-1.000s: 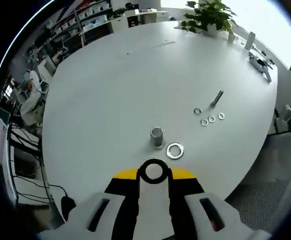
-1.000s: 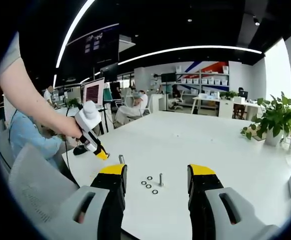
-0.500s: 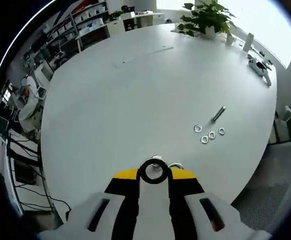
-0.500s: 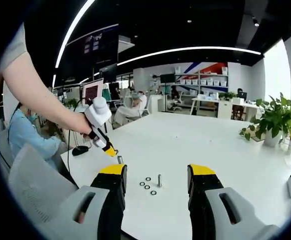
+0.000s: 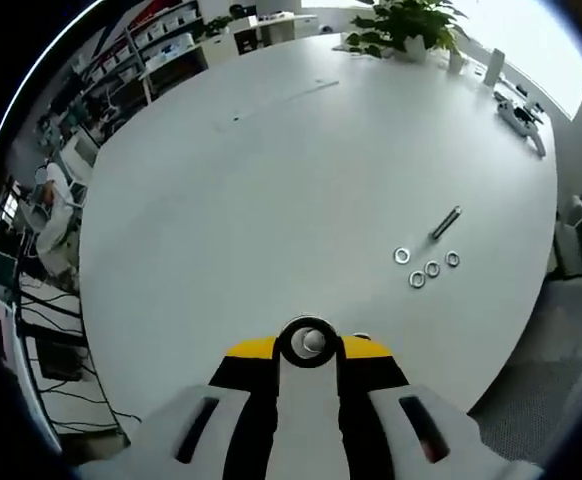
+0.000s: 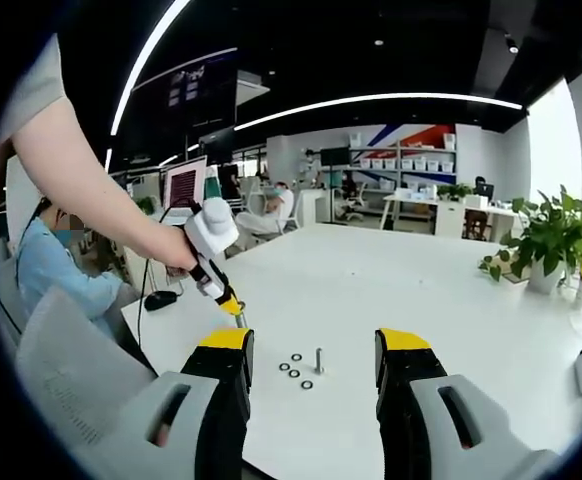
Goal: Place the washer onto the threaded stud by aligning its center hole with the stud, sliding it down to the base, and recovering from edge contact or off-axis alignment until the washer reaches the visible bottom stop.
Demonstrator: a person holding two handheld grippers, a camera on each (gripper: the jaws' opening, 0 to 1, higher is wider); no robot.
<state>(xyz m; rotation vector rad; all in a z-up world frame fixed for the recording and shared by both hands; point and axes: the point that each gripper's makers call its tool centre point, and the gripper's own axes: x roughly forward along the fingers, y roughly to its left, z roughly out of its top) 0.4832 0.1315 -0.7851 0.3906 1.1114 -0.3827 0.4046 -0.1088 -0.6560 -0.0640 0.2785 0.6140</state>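
Note:
My left gripper [image 5: 309, 347] is shut on a steel washer [image 5: 288, 345] held flat at its tips. The top of the upright threaded stud [image 5: 312, 342] shows through the washer's hole, so the washer sits right over the stud. In the right gripper view a hand holds the left gripper [image 6: 229, 300] tilted down, its yellow tip touching the stud [image 6: 242, 319] on the white table. My right gripper [image 6: 316, 342] hangs open above the table's near side, holding nothing.
Several small washers [image 5: 426, 268] and a loose bolt [image 5: 445, 222] lie to the right on the round white table [image 5: 271, 170]. Another washer's edge [image 5: 362, 337] peeks beside the left tips. A potted plant [image 6: 546, 245] stands at the far right; a seated person [image 6: 51, 270] is at the left.
The left gripper has carried the washer forward over the stud; the stud stood ahead of the tips before and now shows through the hole. The right gripper has stayed still.

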